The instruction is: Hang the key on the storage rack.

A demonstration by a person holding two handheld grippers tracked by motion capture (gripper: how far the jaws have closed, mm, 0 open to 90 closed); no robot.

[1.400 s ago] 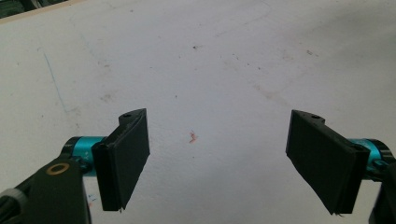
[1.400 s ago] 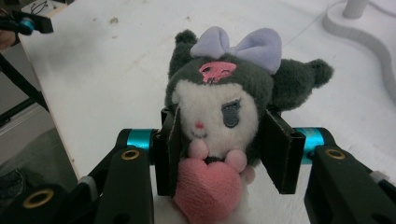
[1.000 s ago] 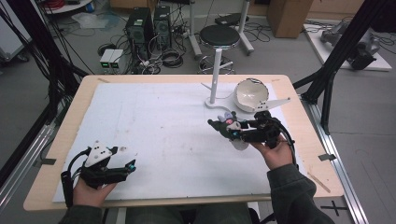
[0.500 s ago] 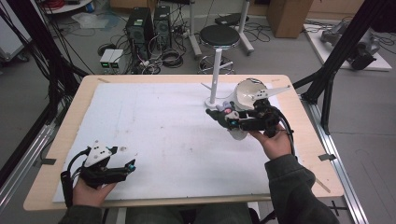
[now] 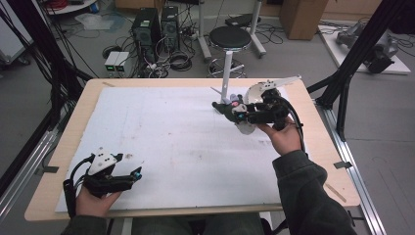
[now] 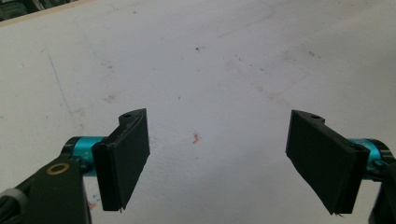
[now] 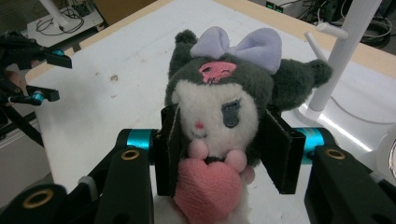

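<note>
Plush grey-and-white doll with lilac bow [image 7: 219, 105], clamped in right gripper [image 7: 219, 149] beside white stand [image 7: 338, 56], may snag it; left gripper [image 6: 217, 161] jaws gape apart.

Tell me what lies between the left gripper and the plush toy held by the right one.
Nothing: in the high view, bare white table cover stretches from the left gripper to the plush toy.
</note>
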